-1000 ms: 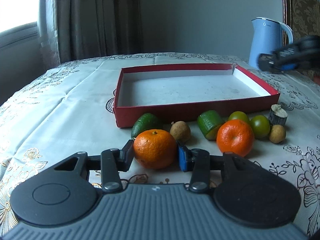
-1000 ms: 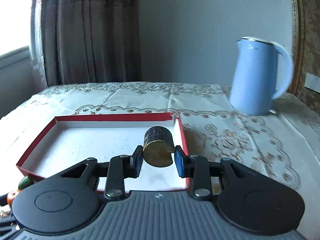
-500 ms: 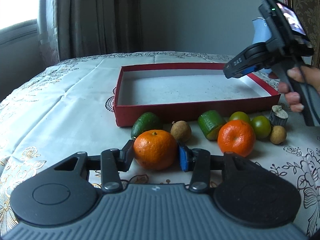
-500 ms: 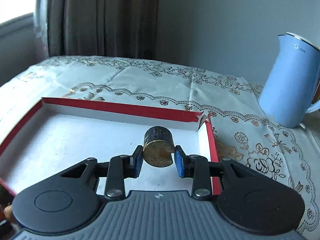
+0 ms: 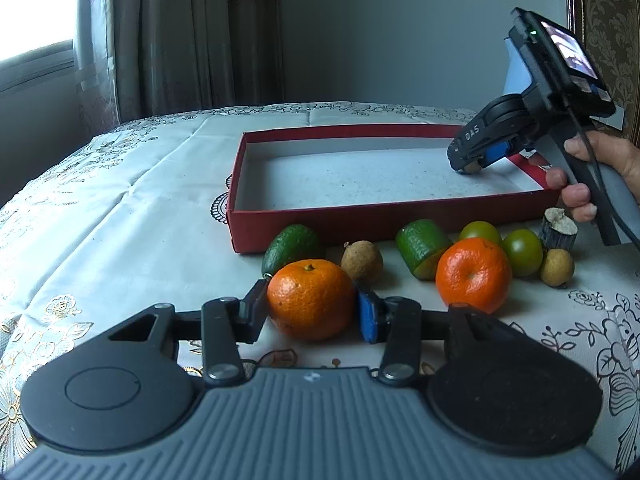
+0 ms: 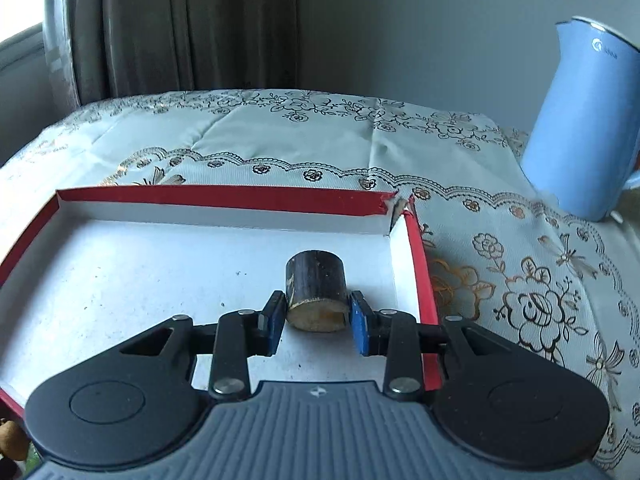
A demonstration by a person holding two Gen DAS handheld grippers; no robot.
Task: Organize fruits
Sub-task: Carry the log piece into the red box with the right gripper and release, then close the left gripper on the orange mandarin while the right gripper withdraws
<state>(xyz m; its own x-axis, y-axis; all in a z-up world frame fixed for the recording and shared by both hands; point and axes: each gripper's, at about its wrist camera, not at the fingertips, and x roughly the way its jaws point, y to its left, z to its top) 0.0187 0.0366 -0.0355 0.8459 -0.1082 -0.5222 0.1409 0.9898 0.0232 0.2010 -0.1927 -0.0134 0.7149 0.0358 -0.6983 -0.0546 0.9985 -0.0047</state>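
Where the left tool [image 5: 312, 312] sits low over the tabletop [image 5: 120, 220], its two pads press against the sides of a tangerine [image 5: 310, 298] that rests on the floral cloth. Just beyond it a row of fruit lies along the near wall of the red box [image 5: 304, 228]: a dark green avocado [image 5: 290, 248], a brown longan [image 5: 362, 260], a cut green piece [image 5: 422, 252], a second tangerine [image 5: 472, 274], two small green round fruits [image 5: 522, 252], another longan [image 5: 557, 266] and a short dark stub with a pale cut top [image 5: 558, 232]. All of this shows only from the left wrist; the right wrist view catches no more than a brown scrap at its lower left edge.

Farther back in that same view, a hand [image 5: 592, 176] holds the right tool over the box's right end, its tip down near the white floor, but what lies between its fingers is hidden there.

The right wrist view settles that. The right tool [image 6: 316, 318] has just been opening its jaws, and a dark cylindrical fruit piece [image 6: 316, 292] lies between them on the box floor, its pale cut face toward the camera, close to the right wall and the torn far corner. A thin gap shows beside each blue pad, so they no longer grip it. Beyond the box, on the cloth to the right, stands a light blue kettle [image 6: 580, 136], of which the left view shows only a sliver behind the tool. Curtains [image 6: 180, 28] hang at the back.
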